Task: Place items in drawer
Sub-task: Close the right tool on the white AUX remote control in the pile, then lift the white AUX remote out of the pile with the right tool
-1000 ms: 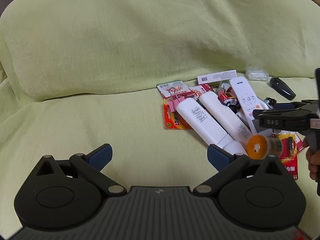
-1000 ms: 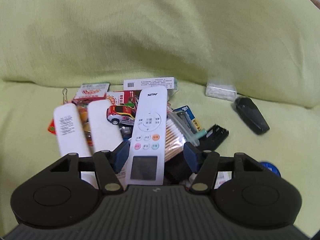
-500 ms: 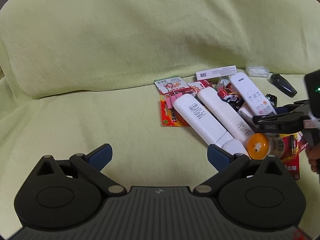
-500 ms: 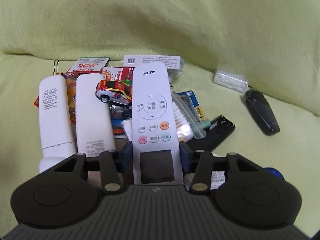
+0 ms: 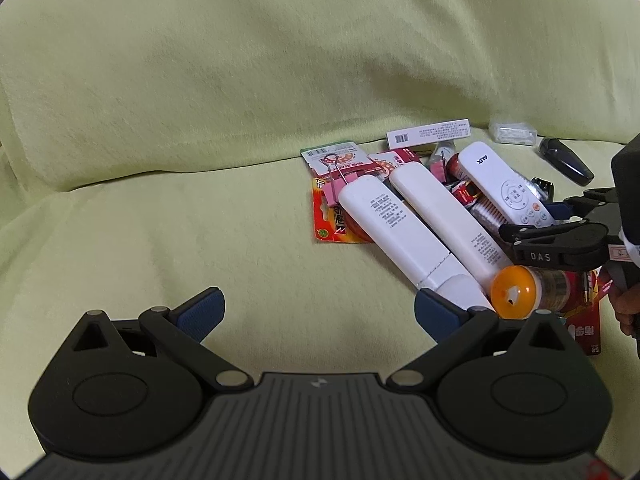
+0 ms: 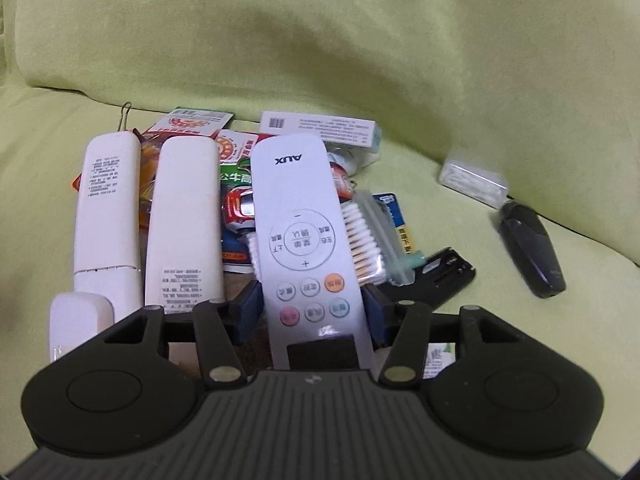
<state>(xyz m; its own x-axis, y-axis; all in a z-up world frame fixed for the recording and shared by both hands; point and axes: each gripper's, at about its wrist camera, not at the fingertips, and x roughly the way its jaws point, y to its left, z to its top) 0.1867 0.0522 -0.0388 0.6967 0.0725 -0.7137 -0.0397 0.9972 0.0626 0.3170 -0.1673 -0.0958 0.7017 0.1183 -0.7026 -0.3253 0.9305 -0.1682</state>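
Note:
A pile of small items lies on a green-covered sofa seat [image 5: 160, 240]. My right gripper [image 6: 312, 312] is shut on the lower end of a white AUX remote [image 6: 304, 216], button side up, one blue pad against each edge. In the left wrist view the AUX remote [image 5: 500, 184] sits at the pile's right side, with the right gripper [image 5: 560, 220] holding it. My left gripper [image 5: 318, 312] hangs open over bare seat, left of the pile, with nothing between its fingers. No drawer is in view.
Two white remotes [image 6: 108, 208] [image 6: 186, 216] lie face down left of the AUX remote. A toy car [image 6: 240, 206], cotton swabs [image 6: 366, 240], a barcoded box [image 6: 320, 126], a black fob [image 6: 532, 248], a clear box [image 6: 472, 178] and an orange-capped bottle [image 5: 520, 290] surround it. The backrest rises behind.
My right gripper moved in along the AUX remote and shut on its lower end. The left gripper stayed open and barely moved.

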